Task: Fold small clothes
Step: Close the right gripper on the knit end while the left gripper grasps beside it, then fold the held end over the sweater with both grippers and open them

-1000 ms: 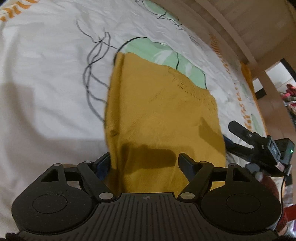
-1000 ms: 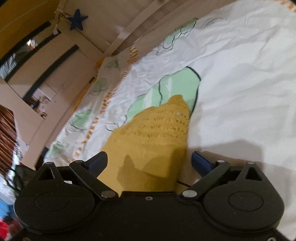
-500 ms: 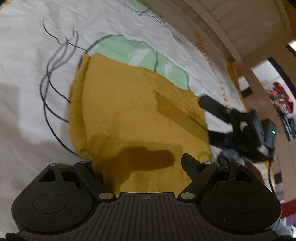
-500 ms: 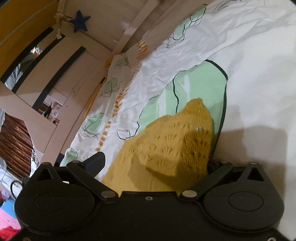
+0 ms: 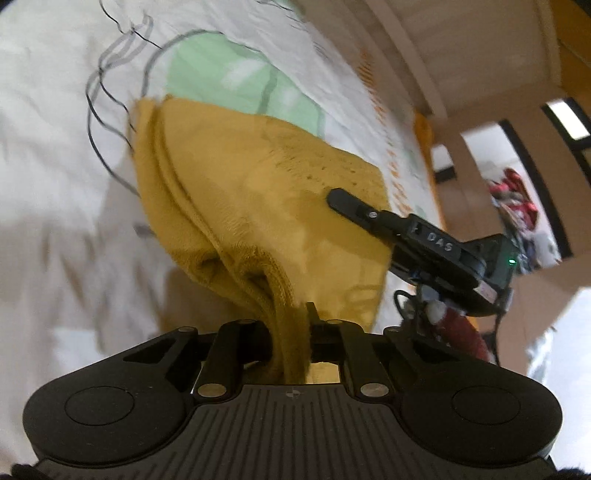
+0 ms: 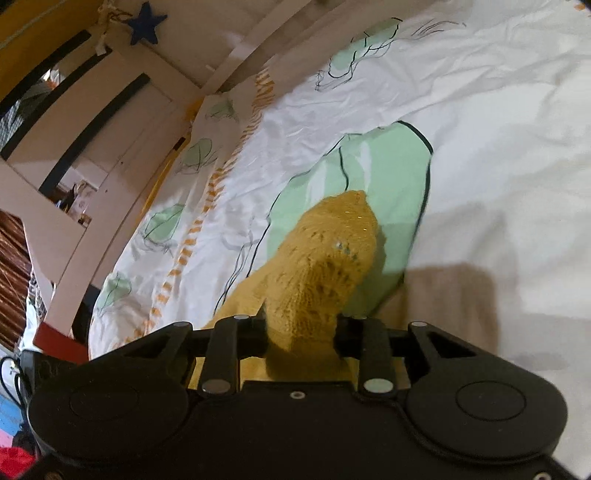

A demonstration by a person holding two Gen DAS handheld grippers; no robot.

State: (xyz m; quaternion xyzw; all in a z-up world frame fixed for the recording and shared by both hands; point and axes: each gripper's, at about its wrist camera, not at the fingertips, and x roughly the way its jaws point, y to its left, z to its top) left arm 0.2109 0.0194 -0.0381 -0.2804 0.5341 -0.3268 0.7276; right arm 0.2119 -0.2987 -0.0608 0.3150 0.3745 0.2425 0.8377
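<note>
A mustard-yellow knit garment lies on a white bed sheet with green leaf prints. In the left wrist view my left gripper has its jaws closing, and a bunched ribbed edge of the garment is pinched between them and raised off the sheet. In the right wrist view my right gripper is closing too, with the lacy-knit part of the garment squeezed between its jaws. One finger of the right gripper shows over the cloth's right side in the left wrist view.
The printed sheet stretches away ahead and to the sides. A pale wooden bed rail runs along the far edge, with a blue star hanging above. A person's red sleeve is behind the right gripper.
Both grippers went from wide open around the garment's near edge to closed on it. The cloth now bunches up between the jaws and lifts off the sheet.
</note>
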